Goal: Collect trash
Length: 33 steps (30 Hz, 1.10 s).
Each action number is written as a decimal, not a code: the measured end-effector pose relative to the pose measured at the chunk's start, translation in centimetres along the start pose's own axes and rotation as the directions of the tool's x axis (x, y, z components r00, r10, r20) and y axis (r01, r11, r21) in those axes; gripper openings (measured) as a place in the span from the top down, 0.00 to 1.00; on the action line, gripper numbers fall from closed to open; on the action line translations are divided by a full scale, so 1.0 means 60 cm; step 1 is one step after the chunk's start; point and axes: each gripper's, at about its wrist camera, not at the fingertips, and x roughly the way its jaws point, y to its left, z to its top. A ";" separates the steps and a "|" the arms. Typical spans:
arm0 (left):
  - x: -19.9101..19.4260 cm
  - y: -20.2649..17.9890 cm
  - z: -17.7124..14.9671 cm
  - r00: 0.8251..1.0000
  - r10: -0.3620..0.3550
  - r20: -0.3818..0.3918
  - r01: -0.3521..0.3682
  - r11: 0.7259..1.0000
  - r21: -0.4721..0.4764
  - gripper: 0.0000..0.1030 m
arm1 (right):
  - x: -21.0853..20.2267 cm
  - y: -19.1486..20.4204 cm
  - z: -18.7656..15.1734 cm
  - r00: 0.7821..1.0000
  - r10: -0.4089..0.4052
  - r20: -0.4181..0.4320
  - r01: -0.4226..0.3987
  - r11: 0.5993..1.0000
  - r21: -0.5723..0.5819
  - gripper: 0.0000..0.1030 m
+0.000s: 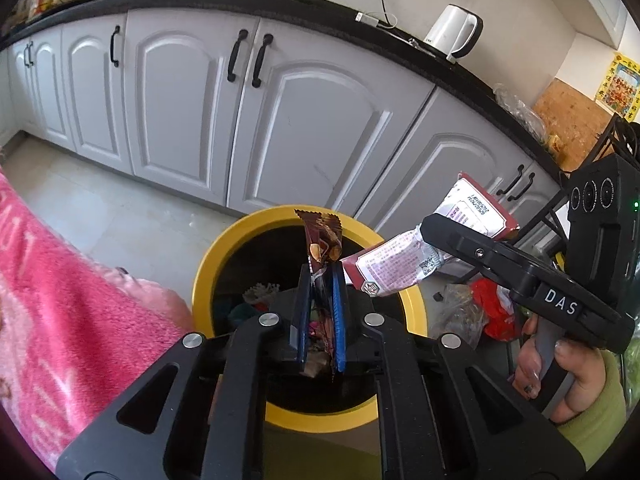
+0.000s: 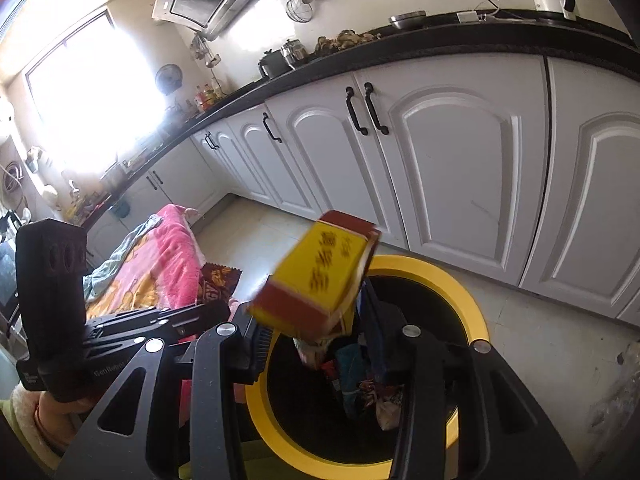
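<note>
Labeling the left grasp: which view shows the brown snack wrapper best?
Left wrist view. The brown snack wrapper stands centred and sharp, pinched upright between the shut jaws of the left gripper, above the yellow-rimmed bin. The right wrist view catches only its zigzag top edge, partly hidden behind the left gripper body.

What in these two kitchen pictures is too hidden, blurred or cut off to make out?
- Bin contents: in both views the grippers cover most of the yellow-rimmed bin; only scraps show.
- Yellow and red carton: motion blur in the right wrist view makes its print unreadable.
- Right gripper: its pads are hidden behind the carton.
- Brown snack wrapper: the lower part is pinched out of sight inside the left gripper.
- Window: glare washes out everything outside.
</note>
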 end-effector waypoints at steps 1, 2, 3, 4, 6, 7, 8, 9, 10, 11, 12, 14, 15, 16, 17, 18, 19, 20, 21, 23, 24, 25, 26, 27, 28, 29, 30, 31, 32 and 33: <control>0.004 0.000 -0.002 1.000 0.000 -0.004 0.000 1.000 0.002 0.95 | 0.001 -0.003 -0.001 1.000 -0.002 -0.001 0.002 1.000 0.005 0.62; 0.007 0.001 -0.003 1.000 0.002 -0.005 -0.002 1.000 0.003 0.92 | 0.003 -0.006 -0.002 1.000 -0.002 -0.009 0.002 1.000 0.013 0.62; 0.010 0.002 -0.004 1.000 0.005 -0.007 -0.005 1.000 0.001 0.81 | 0.004 -0.009 -0.003 1.000 0.000 -0.017 0.001 1.000 0.021 0.57; 0.013 0.003 -0.006 1.000 0.000 -0.011 0.000 1.000 -0.002 0.75 | 0.004 -0.009 -0.002 1.000 -0.003 -0.020 0.003 1.000 0.029 0.53; 0.017 0.003 -0.009 1.000 0.002 -0.018 -0.002 1.000 0.001 0.58 | -0.001 -0.012 -0.003 1.000 -0.018 -0.009 0.019 0.999 0.039 0.43; 0.018 0.003 -0.010 1.000 0.005 -0.020 -0.005 1.000 0.003 0.58 | -0.003 -0.012 -0.002 1.000 -0.020 -0.005 0.020 0.999 0.042 0.42; 0.018 0.002 -0.011 1.000 0.008 -0.022 -0.008 1.000 0.002 0.55 | -0.006 -0.013 -0.001 1.000 -0.022 -0.002 0.022 0.999 0.046 0.41; 0.019 0.003 -0.012 1.000 0.009 -0.026 -0.009 1.000 -0.001 0.50 | -0.008 -0.014 -0.001 1.000 -0.025 0.000 0.025 0.999 0.048 0.39; 0.018 0.003 -0.012 1.000 0.011 -0.027 -0.011 1.000 -0.002 0.47 | -0.011 -0.015 -0.001 1.000 -0.030 0.005 0.029 0.998 0.053 0.38; 0.016 0.003 -0.013 1.000 0.016 -0.027 -0.016 1.000 -0.001 0.40 | -0.014 -0.015 0.000 0.999 -0.031 0.008 0.031 0.998 0.057 0.35; 0.014 0.002 -0.013 0.999 0.024 -0.027 -0.024 1.000 0.002 0.35 | -0.019 -0.014 0.001 0.999 -0.030 0.015 0.030 0.998 0.060 0.33; 0.006 0.002 -0.013 0.999 0.034 -0.021 -0.033 0.999 0.006 0.29 | -0.026 -0.011 0.002 0.999 -0.036 0.022 0.035 0.998 0.056 0.32; 0.000 0.003 -0.014 0.999 0.037 -0.019 -0.037 0.999 0.003 0.22 | -0.032 -0.007 0.001 0.999 -0.042 0.026 0.040 0.998 0.050 0.30; -0.005 0.005 -0.014 0.999 0.040 -0.017 -0.041 0.999 0.000 0.19 | -0.036 -0.003 0.000 0.999 -0.043 0.028 0.042 0.998 0.046 0.29; -0.009 0.006 -0.014 0.999 0.045 -0.015 -0.045 0.999 -0.003 0.15 | -0.042 0.002 -0.001 0.999 -0.044 0.031 0.043 0.998 0.040 0.27; -0.015 0.007 -0.015 0.999 0.052 -0.013 -0.052 0.999 -0.004 0.12 | -0.048 0.008 -0.003 0.998 -0.050 0.034 0.049 0.998 0.029 0.25; -0.025 0.008 -0.015 0.998 0.063 -0.005 -0.063 0.998 -0.004 0.11 | -0.053 0.013 -0.005 0.998 -0.055 0.037 0.054 0.998 0.022 0.24; -0.032 0.009 -0.016 0.998 0.070 0.001 -0.070 0.998 -0.006 0.11 | -0.062 0.023 -0.009 0.997 -0.062 0.044 0.062 0.998 0.011 0.22; -0.038 0.010 -0.015 0.997 0.073 0.005 -0.073 0.997 -0.010 0.11 | -0.067 0.029 -0.012 0.997 -0.066 0.049 0.066 0.998 0.006 0.19; -0.056 0.014 -0.018 0.996 0.085 0.019 -0.085 0.996 -0.023 0.11 | -0.078 0.045 -0.019 0.996 -0.071 0.061 0.071 0.997 -0.008 0.16; -0.063 0.015 -0.019 0.996 0.091 0.023 -0.091 0.996 -0.027 0.11 | -0.085 0.055 -0.023 0.995 -0.076 0.067 0.077 0.997 -0.020 0.14; -0.074 0.016 -0.020 0.995 0.098 0.033 -0.097 0.995 -0.032 0.11 | -0.090 0.062 -0.027 0.994 -0.079 0.072 0.082 0.996 -0.029 0.13; -0.081 0.018 -0.020 0.994 0.103 0.040 -0.101 0.994 -0.035 0.11 | -0.098 0.072 -0.032 0.993 -0.087 0.082 0.091 0.995 -0.037 0.12; -0.090 0.018 -0.022 0.993 0.107 0.047 -0.105 0.994 -0.038 0.11 | -0.103 0.079 -0.035 0.992 -0.093 0.089 0.097 0.994 -0.040 0.09; -0.101 0.019 -0.025 0.992 0.112 0.054 -0.110 0.993 -0.039 0.11 | -0.110 0.085 -0.038 0.990 -0.099 0.098 0.104 0.994 -0.042 0.08; -0.109 0.019 -0.026 0.992 0.116 0.058 -0.114 0.993 -0.038 0.11 | -0.117 0.093 -0.042 0.988 -0.108 0.112 0.114 0.993 -0.043 0.07; -0.118 0.019 -0.029 0.991 0.122 0.064 -0.120 0.992 -0.036 0.11 | -0.123 0.097 -0.044 0.987 -0.112 0.119 0.118 0.992 -0.045 0.07; -0.125 0.018 -0.032 0.989 0.128 0.068 -0.126 0.992 -0.033 0.11 | -0.128 0.103 -0.046 0.986 -0.116 0.124 0.123 0.991 -0.050 0.06; -0.134 0.018 -0.035 0.988 0.136 0.072 -0.134 0.990 -0.033 0.11 | -0.133 0.109 -0.048 0.984 -0.126 0.125 0.134 0.989 -0.057 0.06; -0.141 0.018 -0.036 0.987 0.142 0.077 -0.139 0.990 -0.035 0.11 | -0.136 0.113 -0.051 0.983 -0.134 0.124 0.142 0.988 -0.062 0.06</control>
